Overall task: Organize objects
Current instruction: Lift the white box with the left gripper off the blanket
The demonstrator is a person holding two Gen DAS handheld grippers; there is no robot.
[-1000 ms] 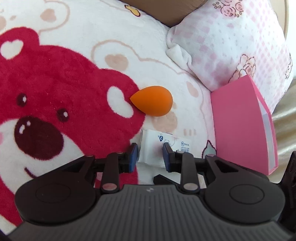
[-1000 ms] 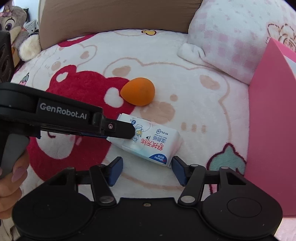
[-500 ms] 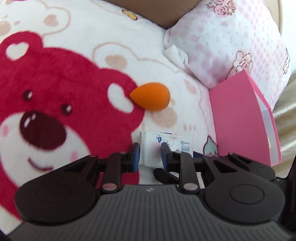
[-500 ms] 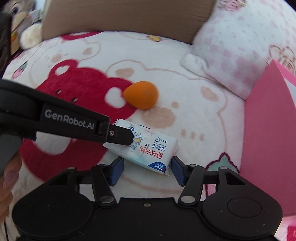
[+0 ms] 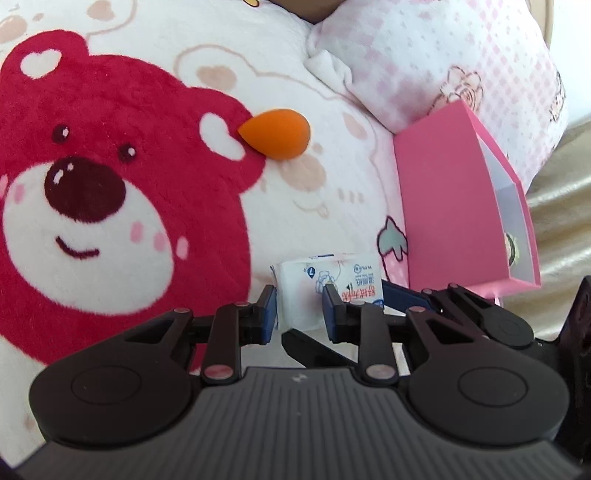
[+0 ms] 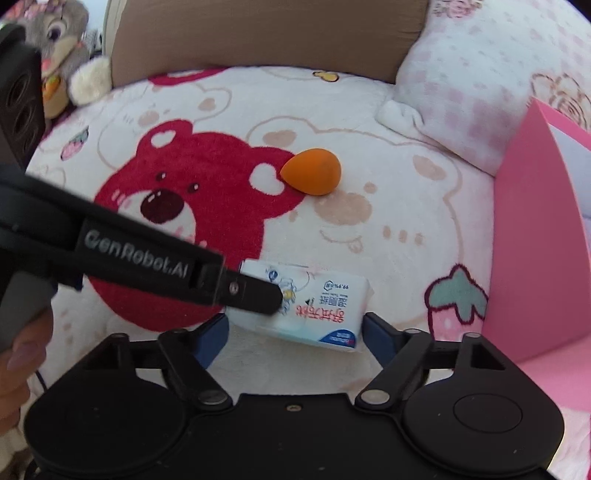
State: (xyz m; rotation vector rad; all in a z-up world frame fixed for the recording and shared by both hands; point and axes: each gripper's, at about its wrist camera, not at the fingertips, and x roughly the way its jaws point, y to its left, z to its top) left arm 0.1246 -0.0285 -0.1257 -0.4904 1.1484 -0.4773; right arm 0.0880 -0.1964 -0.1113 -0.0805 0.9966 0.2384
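Note:
My left gripper (image 5: 299,302) is shut on one end of a white wet-wipe pack (image 5: 325,286) and holds it above the blanket. The pack (image 6: 325,301) also shows in the right wrist view, between the fingers of my right gripper (image 6: 295,328), which is open around it. The left gripper's black arm (image 6: 147,266) crosses that view from the left. An orange teardrop sponge (image 5: 277,134) lies on the bear blanket; it also shows in the right wrist view (image 6: 314,171). A pink open box (image 5: 461,206) stands to the right.
A white blanket with a red bear (image 5: 110,177) covers the bed. A pink checked pillow (image 5: 424,55) lies behind the box. A brown headboard cushion (image 6: 258,33) and a grey plush toy (image 6: 55,40) are at the back.
The left gripper has lifted the wipe pack off the blanket and drawn it back toward me. The right gripper has closed in so its open fingers flank the pack.

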